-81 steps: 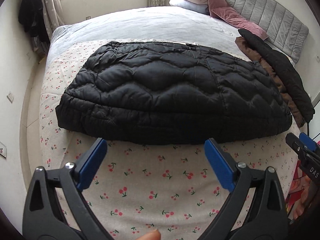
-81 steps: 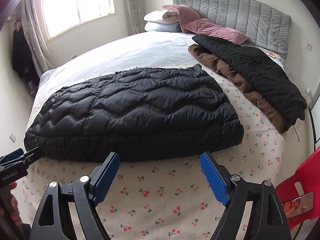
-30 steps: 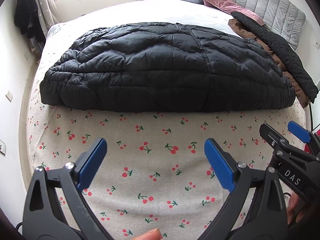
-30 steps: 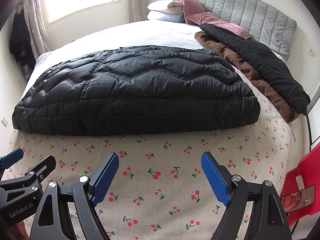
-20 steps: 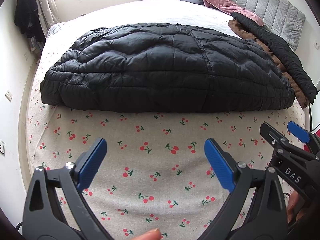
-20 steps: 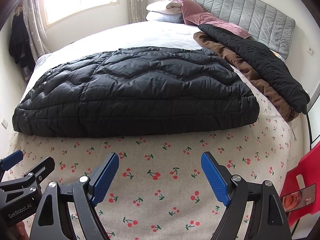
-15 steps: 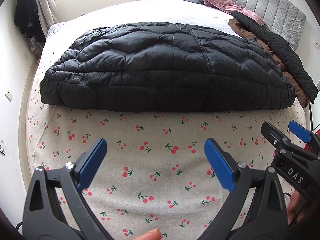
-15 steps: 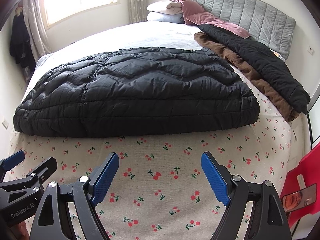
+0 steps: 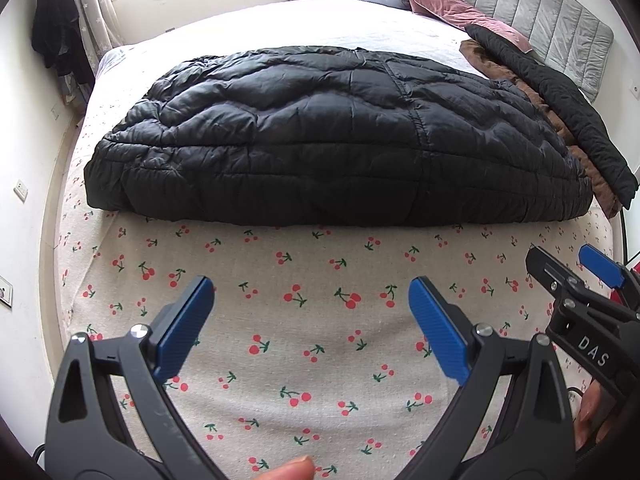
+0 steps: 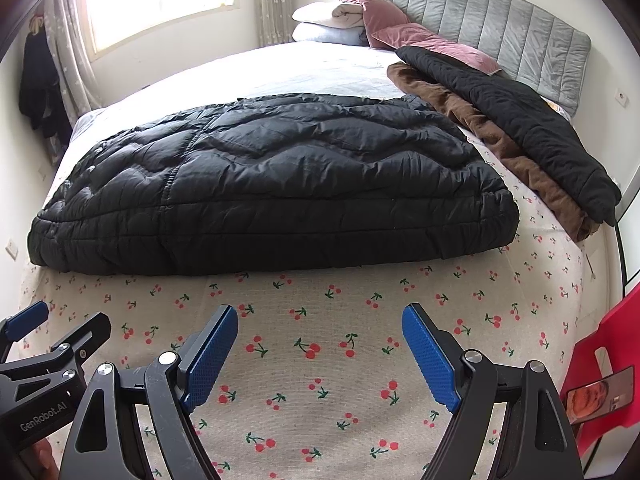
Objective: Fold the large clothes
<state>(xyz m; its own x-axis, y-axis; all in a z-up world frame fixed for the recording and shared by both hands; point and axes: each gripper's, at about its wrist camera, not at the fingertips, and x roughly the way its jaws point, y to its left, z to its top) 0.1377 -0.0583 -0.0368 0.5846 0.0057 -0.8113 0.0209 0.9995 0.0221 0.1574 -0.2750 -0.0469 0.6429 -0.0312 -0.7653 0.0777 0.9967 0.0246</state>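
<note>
The black quilted coat [image 9: 340, 136] lies folded into a wide, thick slab across the middle of the bed [image 9: 320, 340]; what sits beneath its top layer, sleeves included, is hidden. Its near edge runs straight from one side of the cherry-print sheet [image 10: 320, 360] to the other, and a broad strip of bare sheet lies between that edge and both tools. The left hand-held gripper [image 9: 310, 320] hovers over this strip with its jaws spread wide and nothing between them; the right hand-held gripper [image 10: 320, 344] does the same just beside it. A second black coat [image 10: 520, 120] over a brown garment [image 10: 500, 148] runs along the bed's right edge, near the folded coat's corner. A red object [image 10: 612, 360] at the right is cut off by the frame.
</note>
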